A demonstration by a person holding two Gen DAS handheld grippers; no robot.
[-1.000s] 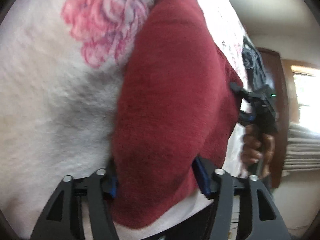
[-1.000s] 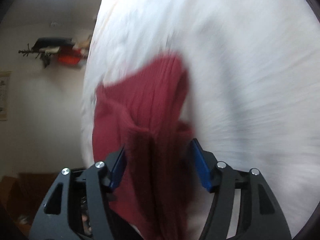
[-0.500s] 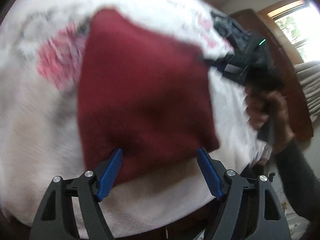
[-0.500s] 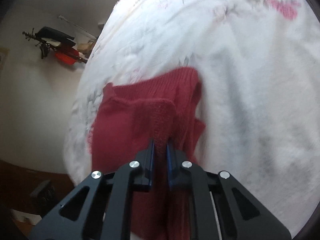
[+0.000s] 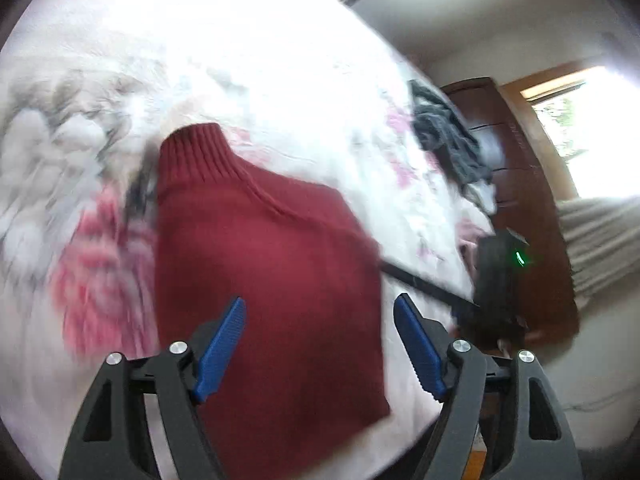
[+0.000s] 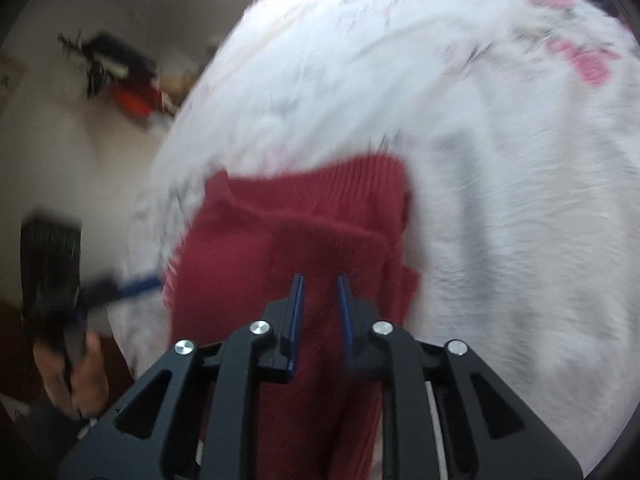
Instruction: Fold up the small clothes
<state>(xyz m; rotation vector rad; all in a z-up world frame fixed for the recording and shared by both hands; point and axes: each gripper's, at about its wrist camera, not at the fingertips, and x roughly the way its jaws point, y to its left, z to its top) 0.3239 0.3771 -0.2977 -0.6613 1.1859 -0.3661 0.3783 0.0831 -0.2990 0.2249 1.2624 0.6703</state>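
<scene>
While one red sweater (image 5: 264,264) lies on the floral blanket (image 5: 280,80), left claw (image 5: 320,344) spread above it, right claw (image 6: 319,312) slightly parted, one dark clothes heap (image 5: 448,140) far right.

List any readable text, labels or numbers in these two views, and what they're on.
None readable.
Red sweater: no tag or print shows.
Floral blanket: pattern only, no words.
Framed picture on the wall: too blurred to read.
Green light on the right tool: a glow, not a character.

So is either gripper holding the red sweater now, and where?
Left gripper: open, nothing held. Right gripper: narrow gap; grip on the red sweater cannot be told.
</scene>
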